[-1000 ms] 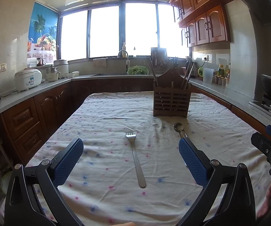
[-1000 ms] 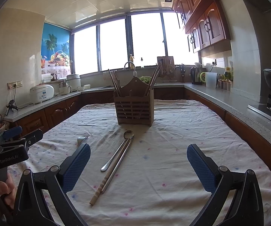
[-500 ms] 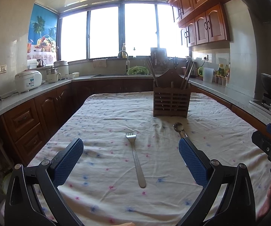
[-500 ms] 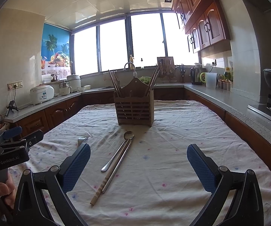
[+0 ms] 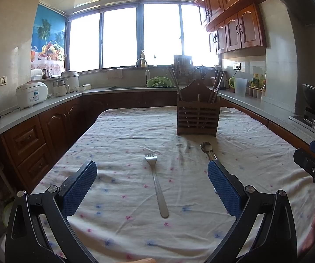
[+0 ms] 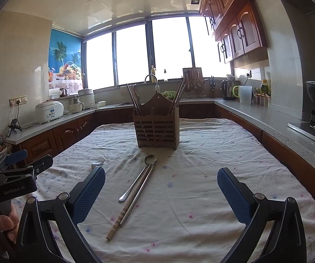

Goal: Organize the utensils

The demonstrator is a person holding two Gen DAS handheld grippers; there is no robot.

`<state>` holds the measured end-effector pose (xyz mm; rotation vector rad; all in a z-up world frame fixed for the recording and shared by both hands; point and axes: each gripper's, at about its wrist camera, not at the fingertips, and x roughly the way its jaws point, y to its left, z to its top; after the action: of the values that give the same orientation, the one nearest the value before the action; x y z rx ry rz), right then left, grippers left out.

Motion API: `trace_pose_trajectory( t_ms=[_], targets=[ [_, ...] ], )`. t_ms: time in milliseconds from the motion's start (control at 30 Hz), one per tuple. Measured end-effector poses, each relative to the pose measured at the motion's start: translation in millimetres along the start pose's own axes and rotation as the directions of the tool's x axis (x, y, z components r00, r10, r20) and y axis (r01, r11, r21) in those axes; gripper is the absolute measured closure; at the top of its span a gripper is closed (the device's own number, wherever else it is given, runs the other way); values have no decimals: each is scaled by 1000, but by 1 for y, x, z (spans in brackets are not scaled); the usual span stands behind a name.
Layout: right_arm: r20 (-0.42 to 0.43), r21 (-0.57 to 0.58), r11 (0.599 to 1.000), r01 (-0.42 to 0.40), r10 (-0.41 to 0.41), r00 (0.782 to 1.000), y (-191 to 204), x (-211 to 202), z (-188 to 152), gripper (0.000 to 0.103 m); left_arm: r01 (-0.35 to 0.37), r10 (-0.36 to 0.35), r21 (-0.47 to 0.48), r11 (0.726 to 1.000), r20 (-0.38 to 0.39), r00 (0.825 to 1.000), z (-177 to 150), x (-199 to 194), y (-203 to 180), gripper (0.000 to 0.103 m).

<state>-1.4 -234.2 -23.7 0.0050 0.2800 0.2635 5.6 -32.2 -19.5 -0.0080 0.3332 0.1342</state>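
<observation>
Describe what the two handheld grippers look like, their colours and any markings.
Both the left gripper and the right gripper have black angular frames with silver pivot bolts and blue dimpled pads. Seen from the right wrist camera, the left one's black body has a blue tab and white "GenRobot.AI" lettering.

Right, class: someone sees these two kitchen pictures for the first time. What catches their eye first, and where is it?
First the wooden utensil holder, upright at the far middle of the cloth-covered table, with chopsticks sticking out. Then the loose pieces in front of it: a fork lying alone, and a spoon beside a pair of chopsticks. Nearest the camera, the open left claw and right claw frame each view.
</observation>
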Motion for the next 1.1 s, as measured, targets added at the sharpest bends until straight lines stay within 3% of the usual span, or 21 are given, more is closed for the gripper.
trace_pose_trajectory(
  t_ms=[1100],
  targets=[
    [20, -5, 1000, -15, 15, 1000, 4, -4, 7, 0, -3, 3, 0, 1000, 5, 1000, 0, 1, 2, 0]
  ],
)
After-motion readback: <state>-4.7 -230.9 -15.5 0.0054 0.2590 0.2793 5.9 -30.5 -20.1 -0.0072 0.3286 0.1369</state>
